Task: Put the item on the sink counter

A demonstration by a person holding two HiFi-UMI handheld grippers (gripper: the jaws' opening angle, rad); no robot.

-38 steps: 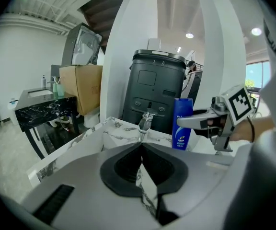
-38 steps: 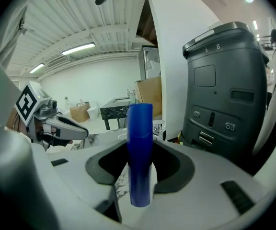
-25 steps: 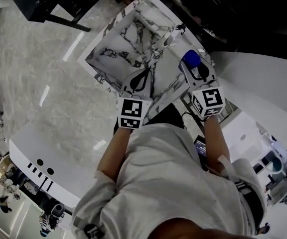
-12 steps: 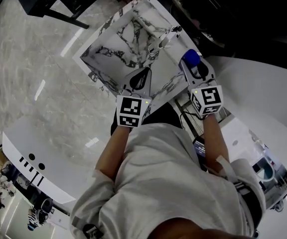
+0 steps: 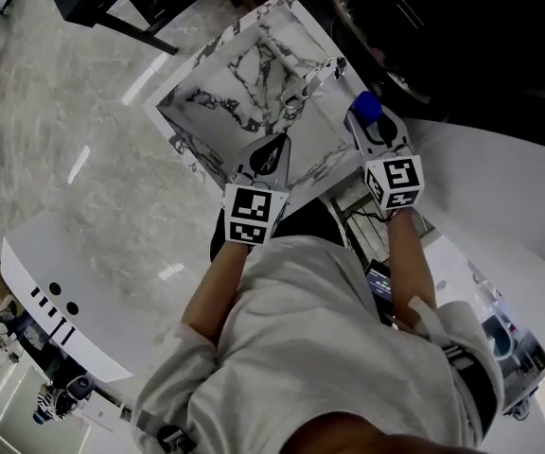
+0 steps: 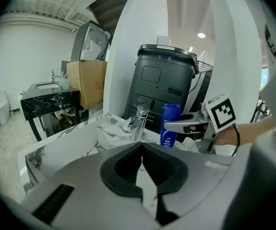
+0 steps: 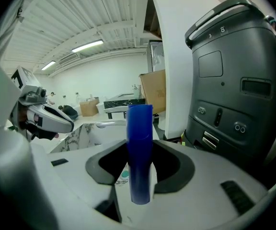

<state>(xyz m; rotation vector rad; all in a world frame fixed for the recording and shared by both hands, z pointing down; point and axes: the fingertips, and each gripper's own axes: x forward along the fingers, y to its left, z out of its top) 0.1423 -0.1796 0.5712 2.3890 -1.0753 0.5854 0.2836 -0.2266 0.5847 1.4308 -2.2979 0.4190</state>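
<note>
as the right gripper (image 7: 141, 150) pinches the bottle (image 7: 140, 121) over the tabletop (image 5: 322, 154), left gripper (image 6: 140, 146) closed and empty, lowering then release looks next.

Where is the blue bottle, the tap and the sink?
blue bottle (image 7: 139, 150): right gripper view, on its body between the jaws.
tap (image 6: 138, 119): left gripper view, on its shiny body.
sink (image 5: 235, 85): head view, on its bare marble basin.

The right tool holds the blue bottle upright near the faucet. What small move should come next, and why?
Probably lower the right tool slightly until the blue bottle stands on the marble counter beside the faucet. The bottle is gripped upright above that counter, and no view shows its base resting yet.
</note>
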